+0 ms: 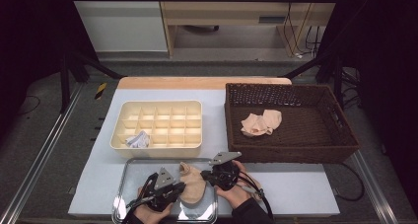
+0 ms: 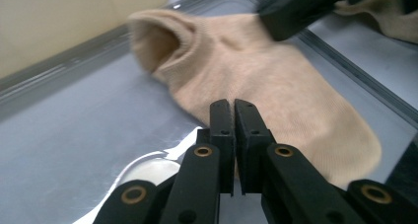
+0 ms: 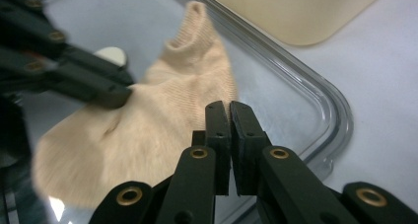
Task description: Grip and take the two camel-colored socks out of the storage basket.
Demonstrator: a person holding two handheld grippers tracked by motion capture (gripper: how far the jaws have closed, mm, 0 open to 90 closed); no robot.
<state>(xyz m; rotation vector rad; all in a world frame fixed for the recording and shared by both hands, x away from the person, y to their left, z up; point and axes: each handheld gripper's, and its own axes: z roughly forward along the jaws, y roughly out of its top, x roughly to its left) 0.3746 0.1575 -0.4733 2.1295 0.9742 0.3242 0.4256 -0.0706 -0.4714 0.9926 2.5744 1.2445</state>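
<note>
Sock (image 1: 192,184), beige, lies flat in the clear tray (image 1: 129,170) at the table's near edge; in the high view the left gripper (image 1: 178,188) meets its left edge and the right gripper (image 1: 206,175) its right edge. Far left stands a cream divided box (image 1: 157,107), far right a wicker basket (image 1: 296,155) holding another beige sock (image 1: 261,123).

Left gripper view: jaws together, pinching the sock's near edge.

Right gripper view: jaws together on the sock's edge beside the tray's rim.
</note>
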